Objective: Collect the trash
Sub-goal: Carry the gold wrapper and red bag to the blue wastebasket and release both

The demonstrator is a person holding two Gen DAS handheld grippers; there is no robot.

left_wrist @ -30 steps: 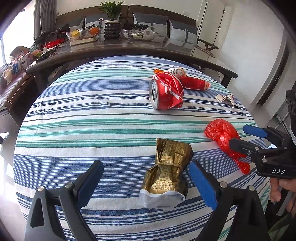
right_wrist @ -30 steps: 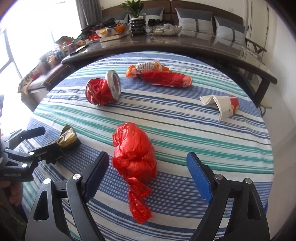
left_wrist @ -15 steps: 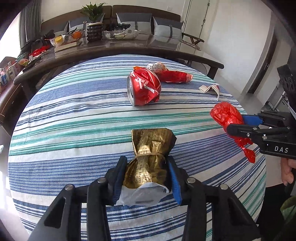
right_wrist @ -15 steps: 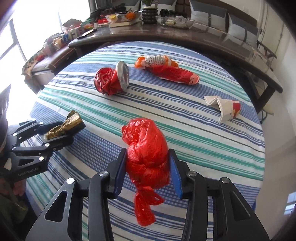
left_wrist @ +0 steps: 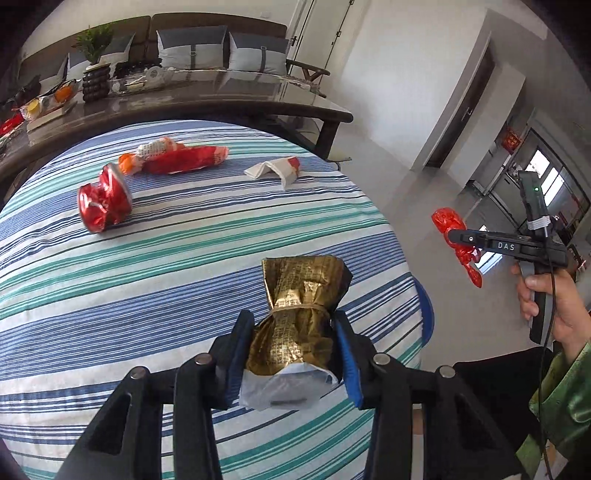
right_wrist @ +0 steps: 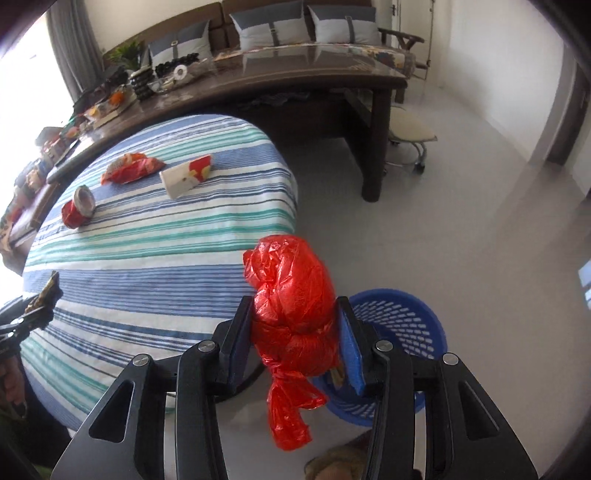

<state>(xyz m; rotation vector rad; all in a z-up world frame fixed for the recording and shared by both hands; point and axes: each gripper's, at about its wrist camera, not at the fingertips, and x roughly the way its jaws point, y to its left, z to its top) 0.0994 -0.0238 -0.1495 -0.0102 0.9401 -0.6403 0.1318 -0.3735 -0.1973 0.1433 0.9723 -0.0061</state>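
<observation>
Both jaws clamped, left gripper on gold packet, right gripper on red bag

A dark wooden side table runs along the far edge of the striped tablecloth, carrying a potted plant; grey cushions line the sofa behind, a stool near its right end
</observation>
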